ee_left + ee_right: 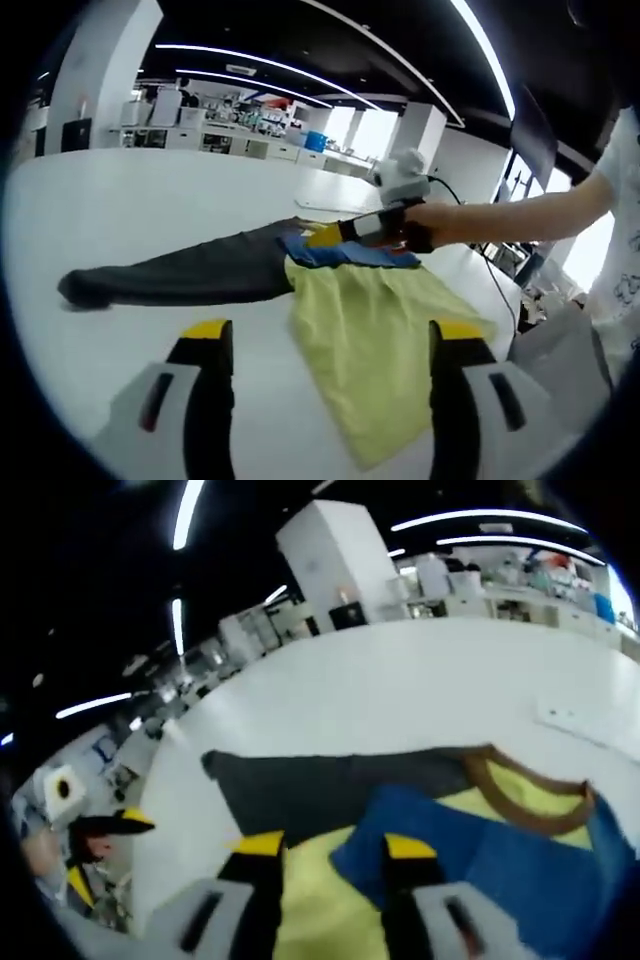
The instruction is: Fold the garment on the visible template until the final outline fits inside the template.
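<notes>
The garment lies on the white table (150,210). It has a yellow-green body (370,340), a dark grey sleeve (180,272) stretched out to the left, a blue part (345,255) and a brown collar (505,780). My left gripper (335,335) is open wide, low over the near edge of the yellow cloth. In the left gripper view a person's hand holds my right gripper (335,235) at the blue part by the collar. My right gripper (336,845) has its jaws apart, with the edge of the blue cloth (480,870) and the yellow cloth (310,910) between them.
The table stretches wide and white beyond the garment. A faint flat mark (560,715) lies on it past the collar. The left gripper (100,830) and a hand show at the table's edge in the right gripper view. White pillars (335,550) and office benches stand behind.
</notes>
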### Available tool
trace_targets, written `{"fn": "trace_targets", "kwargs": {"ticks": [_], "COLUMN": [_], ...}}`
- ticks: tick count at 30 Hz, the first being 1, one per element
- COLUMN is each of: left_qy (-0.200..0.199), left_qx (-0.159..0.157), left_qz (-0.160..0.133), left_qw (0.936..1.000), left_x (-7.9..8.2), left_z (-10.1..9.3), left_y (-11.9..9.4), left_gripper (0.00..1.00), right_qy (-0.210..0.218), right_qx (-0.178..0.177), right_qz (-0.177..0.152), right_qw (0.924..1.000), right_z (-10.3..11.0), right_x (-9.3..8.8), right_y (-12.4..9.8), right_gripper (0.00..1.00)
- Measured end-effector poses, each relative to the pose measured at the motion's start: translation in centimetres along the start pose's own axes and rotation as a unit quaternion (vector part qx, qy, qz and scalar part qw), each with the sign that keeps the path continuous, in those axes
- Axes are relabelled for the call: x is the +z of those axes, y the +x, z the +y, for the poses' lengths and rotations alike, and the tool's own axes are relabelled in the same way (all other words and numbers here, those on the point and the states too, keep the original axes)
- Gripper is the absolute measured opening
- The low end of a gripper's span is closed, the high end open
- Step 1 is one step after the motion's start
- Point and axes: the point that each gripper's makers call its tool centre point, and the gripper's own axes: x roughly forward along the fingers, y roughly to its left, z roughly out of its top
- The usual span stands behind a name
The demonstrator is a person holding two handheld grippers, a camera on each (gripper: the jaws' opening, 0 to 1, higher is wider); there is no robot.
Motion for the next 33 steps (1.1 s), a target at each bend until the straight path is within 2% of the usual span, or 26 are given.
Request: {"fn": "trace_targets", "kwargs": {"ticks": [3,8,11,17,23,27,33], "left_qy": [0.001,0.002,0.002,0.001,-0.001,0.000,-0.017], "left_qx": [-0.001,0.000,0.000,0.006,0.017,0.026,0.043], "left_qz": [0.001,0.001,0.001,-0.003,-0.004,-0.001,-0.001], "left_qw": [1.0000,1.0000,1.0000,1.0000,0.9998,0.9997,0.9989], "left_x": [0.1,0.2,0.4,0.7,0.7,0.6,0.4], "left_z": [-0.1,-0.1,-0.1,0.4,1.5,2.2,3.7], "left_y": [0.0,-0.1,-0.3,-0.8,-1.4,-1.8,-2.0], "left_gripper": [0.77,0.77,0.77,0.77,0.76,0.74,0.74], "right_qy": [-0.011,-0.021,-0.029,-0.033,-0.029,-0.041,-0.044], "right_qx": [-0.002,0.004,-0.008,-0.009,-0.004,-0.012,-0.024], "right_qz": [-0.007,-0.007,-0.007,-0.010,-0.029,-0.033,-0.036], "right_qw": [0.9999,0.9998,0.9995,0.9994,0.9992,0.9986,0.9981], "right_z": [-0.1,0.1,-0.2,-0.1,0.2,-0.6,-1.6], "right_x": [0.1,-0.1,-0.2,-0.4,0.7,1.0,0.4], "right_y": [-0.4,-0.6,-0.7,-1.7,-3.5,-4.4,-6.7], "right_gripper": [0.64,0.84,0.99,0.99,0.99,0.99,0.99]}}
